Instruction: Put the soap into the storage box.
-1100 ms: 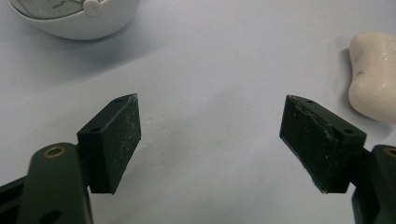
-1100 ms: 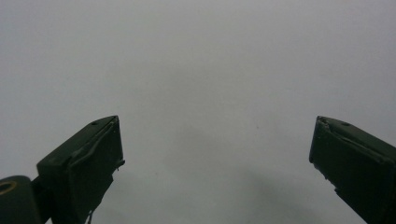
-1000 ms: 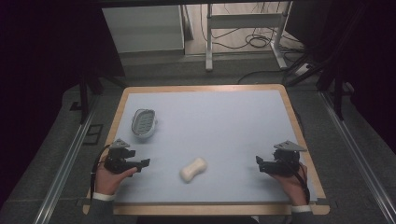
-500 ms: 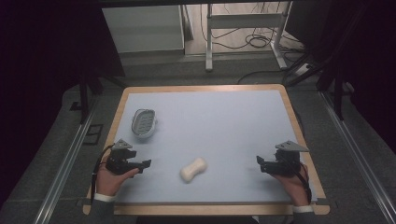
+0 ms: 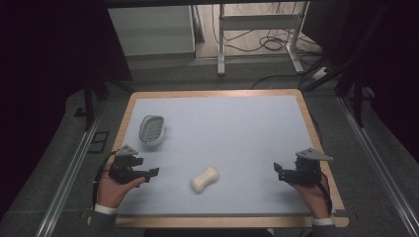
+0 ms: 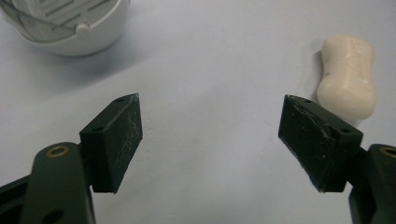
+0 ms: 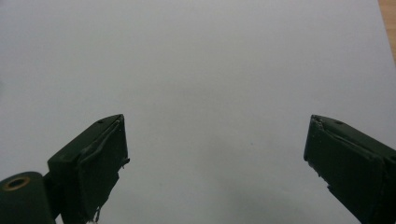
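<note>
Little change since a second ago — left hand-held gripper [image 5: 148, 173] drifts slightly nearer soap bar [image 5: 205, 178], jaws wide, empty. Right hand-held gripper [image 5: 279, 170] wide too, idle. Soap dish [image 5: 151, 130] far-left — grasp not begun.

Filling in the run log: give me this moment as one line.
left gripper open, empty | right gripper open, empty | soap bar on mat between them, untouched | soap dish far left, empty

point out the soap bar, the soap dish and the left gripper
soap bar [image 5: 204, 179]: high view, middle of the bar
soap dish [image 5: 151, 130]: high view, slotted insert at its centre
left gripper [image 5: 154, 172]: high view, tips of its open jaws
</note>
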